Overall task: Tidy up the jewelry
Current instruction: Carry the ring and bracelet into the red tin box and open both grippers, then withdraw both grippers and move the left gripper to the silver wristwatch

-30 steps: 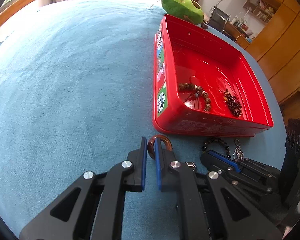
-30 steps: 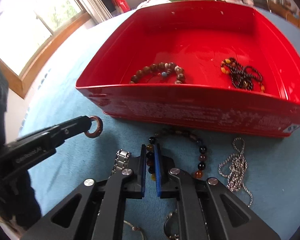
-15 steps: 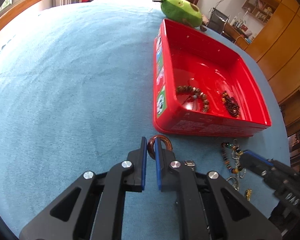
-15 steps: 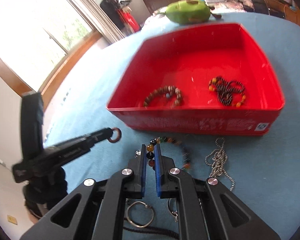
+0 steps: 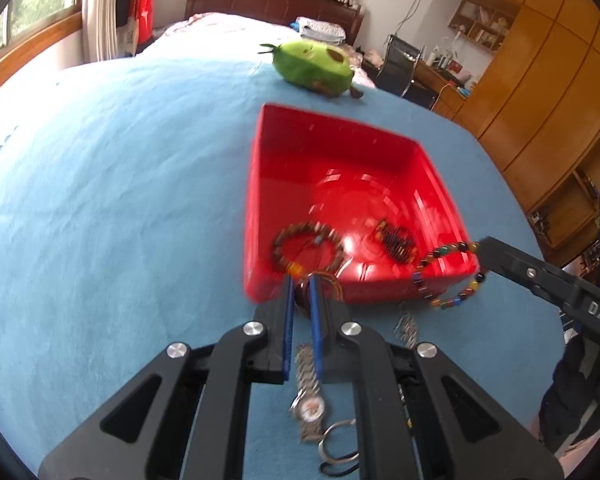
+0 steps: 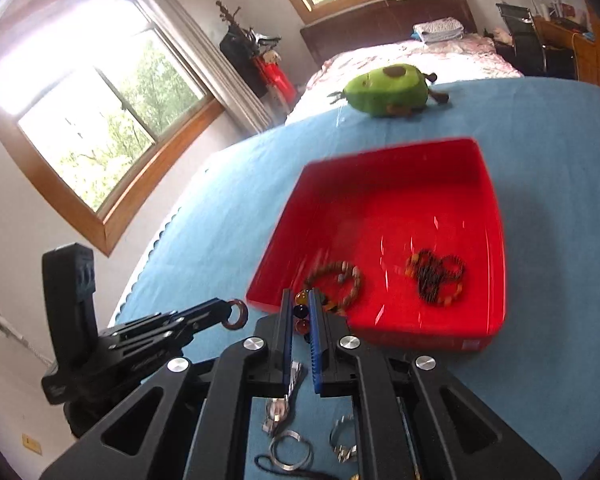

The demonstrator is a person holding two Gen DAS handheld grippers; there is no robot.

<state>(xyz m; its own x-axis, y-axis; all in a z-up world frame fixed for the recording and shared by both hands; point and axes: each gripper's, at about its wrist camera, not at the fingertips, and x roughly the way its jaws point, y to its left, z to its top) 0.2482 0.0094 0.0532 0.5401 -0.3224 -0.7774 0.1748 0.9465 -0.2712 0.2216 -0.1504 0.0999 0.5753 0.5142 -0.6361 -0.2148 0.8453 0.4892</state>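
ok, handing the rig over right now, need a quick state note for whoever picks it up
Left gripper: shut on the brown ring, held above the blue cloth.
Right gripper: shut on the multicolour bead bracelet, which hangs near the red tray.
Done: brown bead bracelet and dark bead strand lie in the tray.
Left: drop both held pieces in, then the watch, silver chain and metal rings on the cloth.

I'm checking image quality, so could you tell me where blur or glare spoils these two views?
Left wrist view: red tray and watch slightly smeared, tray floor glinting. Right wrist view: window blown out white, tray rim streaked; tongs sharp in both.
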